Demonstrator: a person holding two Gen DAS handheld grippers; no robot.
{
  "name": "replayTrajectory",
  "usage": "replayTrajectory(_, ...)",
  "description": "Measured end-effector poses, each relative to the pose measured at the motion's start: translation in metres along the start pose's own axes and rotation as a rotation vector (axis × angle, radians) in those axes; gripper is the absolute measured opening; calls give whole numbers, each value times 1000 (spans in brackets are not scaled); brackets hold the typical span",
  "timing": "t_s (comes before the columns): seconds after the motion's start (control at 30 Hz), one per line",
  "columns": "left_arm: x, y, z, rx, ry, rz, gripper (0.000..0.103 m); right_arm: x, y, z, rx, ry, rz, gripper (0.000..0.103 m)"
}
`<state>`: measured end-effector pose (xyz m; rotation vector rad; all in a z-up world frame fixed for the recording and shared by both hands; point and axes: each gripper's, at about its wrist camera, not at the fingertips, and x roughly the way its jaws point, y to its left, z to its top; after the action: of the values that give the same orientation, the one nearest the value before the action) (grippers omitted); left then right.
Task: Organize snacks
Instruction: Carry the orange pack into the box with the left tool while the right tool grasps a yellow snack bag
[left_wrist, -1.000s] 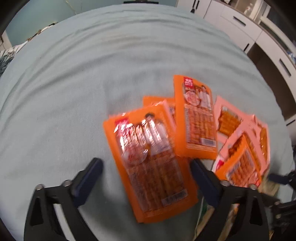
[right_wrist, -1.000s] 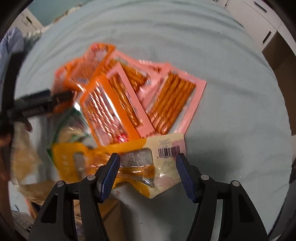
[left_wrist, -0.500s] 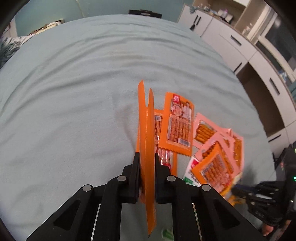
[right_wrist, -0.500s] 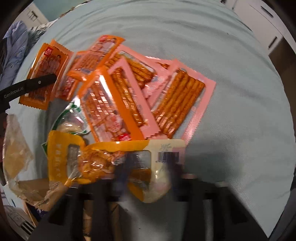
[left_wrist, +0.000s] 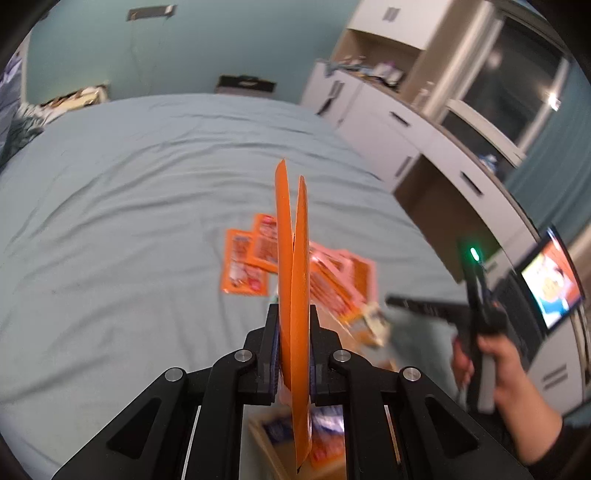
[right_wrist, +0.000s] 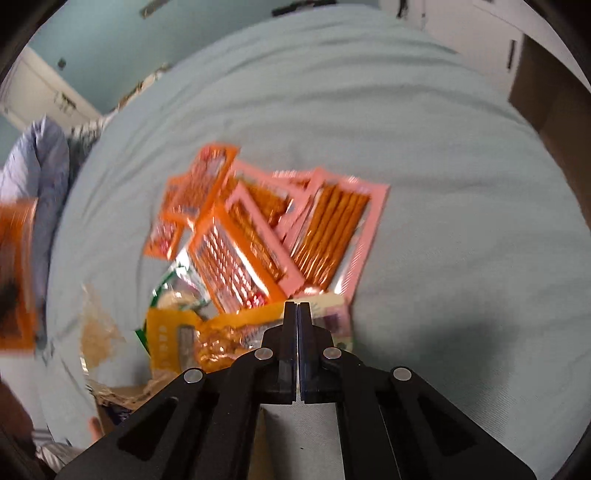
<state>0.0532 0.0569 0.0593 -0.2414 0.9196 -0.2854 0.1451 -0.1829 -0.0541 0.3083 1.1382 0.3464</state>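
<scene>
My left gripper (left_wrist: 293, 321) is shut on an orange snack packet (left_wrist: 291, 258), held edge-on and lifted high above the bed. It shows blurred at the left edge of the right wrist view (right_wrist: 16, 273). My right gripper (right_wrist: 296, 308) is shut, its tips at the edge of a yellow snack bag (right_wrist: 207, 336); whether it pinches the bag I cannot tell. A pile of orange packets (right_wrist: 229, 251) and pink packets (right_wrist: 332, 229) lies on the bed beyond it. The right gripper also shows in the left wrist view (left_wrist: 391, 300).
The light blue bedsheet (left_wrist: 110, 221) spreads wide to the left. A cardboard box (left_wrist: 295, 443) with packets sits below my left gripper. White cabinets (left_wrist: 406, 136) and a lit screen (left_wrist: 554, 284) stand to the right. A crumpled clear bag (right_wrist: 96, 332) lies left of the pile.
My left gripper closed on the orange packet and lifted it up and back from the bed. My right gripper closed at the yellow bag's edge.
</scene>
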Motion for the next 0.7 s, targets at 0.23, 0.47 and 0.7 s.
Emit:
replayTrajectory(0.23,1,-29,-52,115,128,-90,11,-34,-14,-19,73,-71,55,0)
replayTrajectory(0.47,14,-53,-72,225,230,-150,12,-38,-30,-34,197,23,125,0)
replayTrajectory(0.7,8,-50,-74,221,181,-89,73,-13,-64,-38,411,145,142,2)
